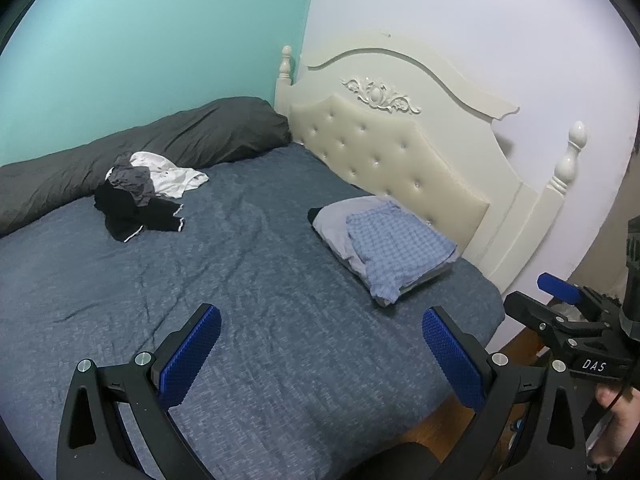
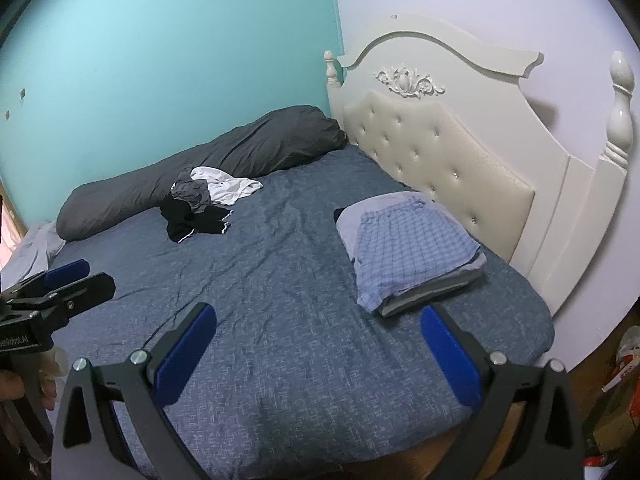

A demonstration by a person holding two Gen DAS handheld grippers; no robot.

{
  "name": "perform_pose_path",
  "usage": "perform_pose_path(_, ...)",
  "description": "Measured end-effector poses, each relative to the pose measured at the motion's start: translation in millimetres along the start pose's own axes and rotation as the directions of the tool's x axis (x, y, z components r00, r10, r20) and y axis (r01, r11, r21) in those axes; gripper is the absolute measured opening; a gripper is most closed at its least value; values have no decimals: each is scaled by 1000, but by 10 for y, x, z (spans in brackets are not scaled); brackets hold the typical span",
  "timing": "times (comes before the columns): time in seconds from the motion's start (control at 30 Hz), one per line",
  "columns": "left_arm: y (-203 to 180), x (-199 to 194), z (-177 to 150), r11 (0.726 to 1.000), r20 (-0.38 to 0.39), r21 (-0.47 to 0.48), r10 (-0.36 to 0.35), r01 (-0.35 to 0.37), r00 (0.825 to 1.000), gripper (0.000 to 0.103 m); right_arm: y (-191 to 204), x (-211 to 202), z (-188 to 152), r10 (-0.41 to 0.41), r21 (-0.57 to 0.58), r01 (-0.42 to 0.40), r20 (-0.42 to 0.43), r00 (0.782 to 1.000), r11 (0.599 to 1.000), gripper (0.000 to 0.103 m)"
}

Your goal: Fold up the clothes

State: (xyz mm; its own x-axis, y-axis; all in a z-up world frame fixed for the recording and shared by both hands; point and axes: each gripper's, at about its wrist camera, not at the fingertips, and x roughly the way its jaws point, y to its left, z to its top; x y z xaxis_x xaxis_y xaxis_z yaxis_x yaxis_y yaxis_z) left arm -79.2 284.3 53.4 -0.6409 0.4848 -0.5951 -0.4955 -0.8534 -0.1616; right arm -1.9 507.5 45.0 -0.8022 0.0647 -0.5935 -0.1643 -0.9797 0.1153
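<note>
Left wrist view: bed with blue-grey mottled sheet, cream tufted headboard at its right. Long dark grey rolled duvet lies along the teal wall. Folded stack topped by light blue checked cloth sits near the headboard. Unfolded pile of black, grey and white clothes lies just beside the duvet, well apart from the stack. Left hand-held gripper released, empty, above the sheet. Right hand-held gripper likewise spread wide, holding nothing.
</note>
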Motion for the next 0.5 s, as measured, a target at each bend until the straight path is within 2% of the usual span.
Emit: perform_pose_path(0.5, 144, -233, -223, 998, 6, -21, 52, -52, 999, 103, 173, -78, -127, 21, -11, -21, -2, 1000, 1000, 103)
